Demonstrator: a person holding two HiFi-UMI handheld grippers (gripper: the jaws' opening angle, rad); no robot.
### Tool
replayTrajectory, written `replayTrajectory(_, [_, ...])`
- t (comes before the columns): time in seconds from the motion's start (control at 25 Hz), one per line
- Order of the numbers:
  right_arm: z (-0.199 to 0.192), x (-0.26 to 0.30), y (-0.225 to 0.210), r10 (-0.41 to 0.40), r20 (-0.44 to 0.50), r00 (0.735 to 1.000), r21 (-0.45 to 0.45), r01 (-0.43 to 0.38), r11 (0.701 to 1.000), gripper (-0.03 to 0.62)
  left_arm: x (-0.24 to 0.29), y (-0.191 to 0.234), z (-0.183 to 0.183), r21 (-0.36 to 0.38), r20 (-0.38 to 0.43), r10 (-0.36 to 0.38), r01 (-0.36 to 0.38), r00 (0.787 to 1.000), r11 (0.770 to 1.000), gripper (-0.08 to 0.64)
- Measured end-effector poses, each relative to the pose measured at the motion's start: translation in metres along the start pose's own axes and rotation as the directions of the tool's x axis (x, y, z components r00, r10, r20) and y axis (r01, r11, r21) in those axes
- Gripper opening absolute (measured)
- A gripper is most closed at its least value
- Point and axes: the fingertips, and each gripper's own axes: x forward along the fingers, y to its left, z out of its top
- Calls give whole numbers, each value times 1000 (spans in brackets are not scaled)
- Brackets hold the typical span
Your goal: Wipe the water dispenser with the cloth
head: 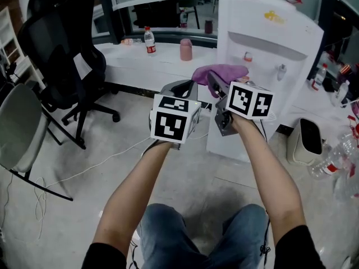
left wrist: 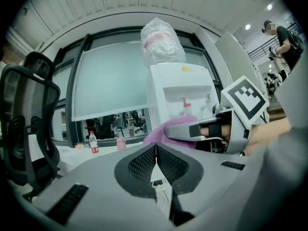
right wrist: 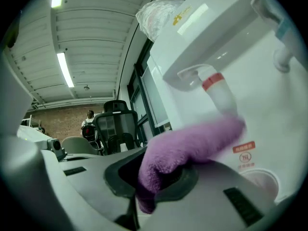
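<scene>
A white water dispenser [head: 269,49] stands ahead of me, with a red tap [right wrist: 215,84] and a second tap in its recess. My right gripper [head: 212,86] is shut on a purple cloth [head: 219,72], which hangs out in front of the dispenser's tap recess; whether it touches the front I cannot tell. In the right gripper view the purple cloth [right wrist: 192,146] bulges from between the jaws just below the red tap. My left gripper [head: 182,88] is held left of the right one, jaws together, nothing in them. The left gripper [left wrist: 156,154] points at the dispenser [left wrist: 180,93].
A black office chair [head: 67,55] and a grey chair [head: 22,128] stand at left. A white ledge [head: 146,58] holds a bottle [head: 150,40] and a pink cup [head: 185,49]. A small white bin [head: 305,142] and empty bottles [head: 331,161] lie right of the dispenser.
</scene>
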Motion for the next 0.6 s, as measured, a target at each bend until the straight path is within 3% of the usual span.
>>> replayTrajectory(0.6, [-95,-1,-25,-23,-105,994,73,31,997,43,15,-22,-66,-50,-69,-38,35,997,998,28])
